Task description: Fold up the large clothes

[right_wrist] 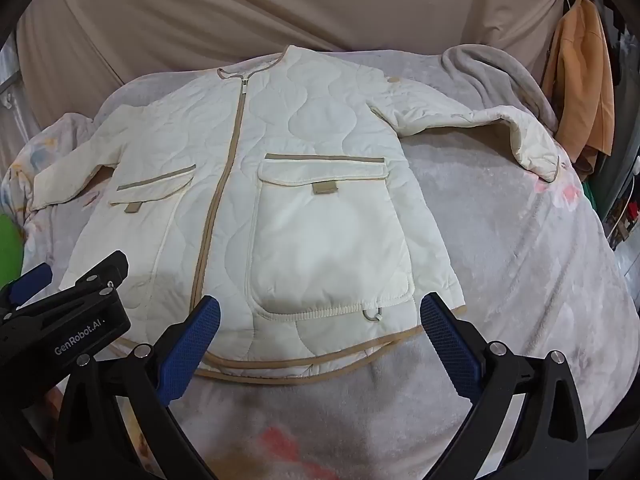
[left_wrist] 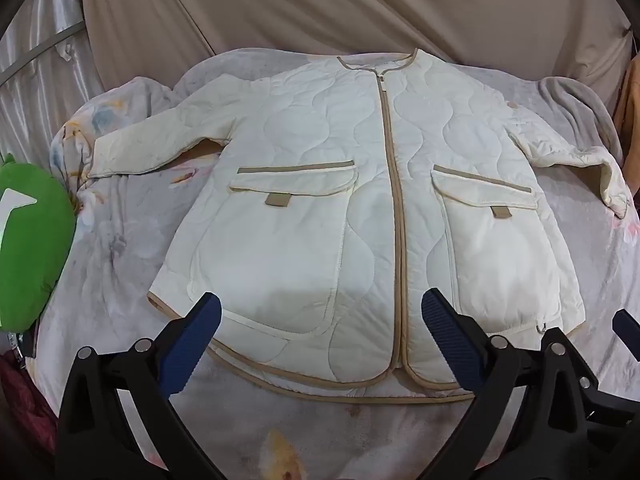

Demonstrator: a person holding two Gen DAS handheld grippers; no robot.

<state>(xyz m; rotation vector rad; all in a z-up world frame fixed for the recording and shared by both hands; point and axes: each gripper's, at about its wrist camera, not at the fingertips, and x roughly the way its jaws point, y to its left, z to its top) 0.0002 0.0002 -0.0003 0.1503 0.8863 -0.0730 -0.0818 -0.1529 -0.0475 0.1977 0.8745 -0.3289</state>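
We find the cream quilted jacket (left_wrist: 360, 200) spread flat, zipped, front up on the floral bedspread (left_wrist: 120, 260), sleeves out: no fold made yet. Left gripper (left_wrist: 320, 344) and right gripper (right_wrist: 320, 340) hover over the hem, jaws wide apart, empty. Only the right view shows hanging orange clothing (right_wrist: 580, 92); the left shows a green cushion (left_wrist: 32, 240).

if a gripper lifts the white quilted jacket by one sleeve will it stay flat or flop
Likely flop: the quilted jacket lies limp, and its sleeve is already creased and bent at the cuff. The padding probably gives some body, so folds may spring back. It looks light for its size, and may drag on the fuzzy blanket.
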